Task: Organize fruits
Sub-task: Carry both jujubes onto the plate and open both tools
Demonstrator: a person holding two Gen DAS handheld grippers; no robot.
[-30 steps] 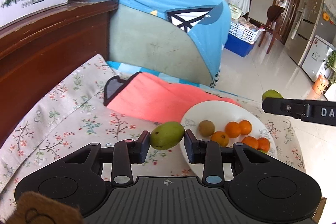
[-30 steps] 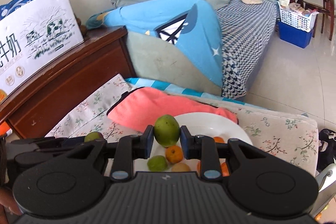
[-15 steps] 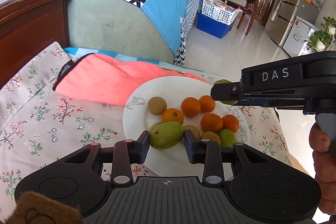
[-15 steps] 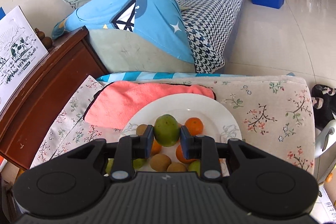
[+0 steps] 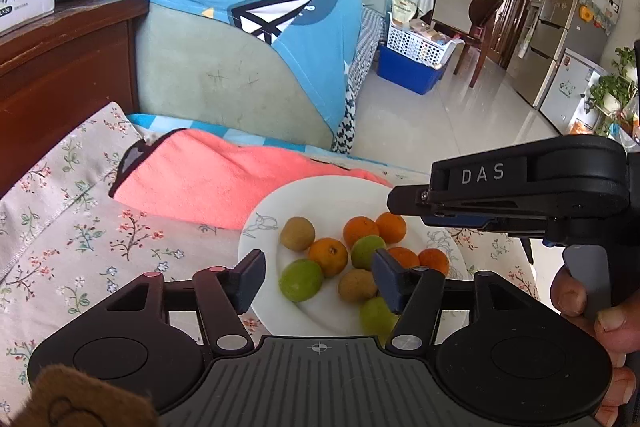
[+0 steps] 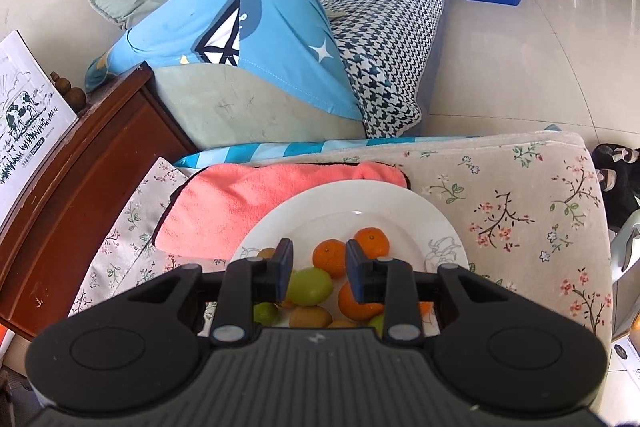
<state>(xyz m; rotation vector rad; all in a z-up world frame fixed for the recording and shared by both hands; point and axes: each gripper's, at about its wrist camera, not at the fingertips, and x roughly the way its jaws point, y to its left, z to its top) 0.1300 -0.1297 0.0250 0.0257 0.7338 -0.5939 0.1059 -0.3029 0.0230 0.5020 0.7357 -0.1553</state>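
Left gripper [image 5: 318,281] has just been opening; I see its jaws standing wide over the near rim of the white plate [image 5: 264,227], nothing between the pads. A green fruit [image 5: 301,279] lies on the plate below the gap, lower centre of the left wrist view, apart from both pads.

Right gripper [image 6: 318,269] jaws narrow but parted, just eased open. Another green fruit [image 6: 310,286] sits under the gap in lower centre of the right wrist view, resting on the pile; the pads look clear of it. From the left wrist view the right gripper's body enters at the right edge above the plate, a hand [image 5: 592,311] on its grip.

Plate holds oranges [image 5: 360,231], brown kiwis [image 5: 297,233] and green fruits, all bunched toward the near half. It sits on the floral-cloth surface [image 5: 80,239], its far rim overlapping a pink towel [image 5: 224,183].
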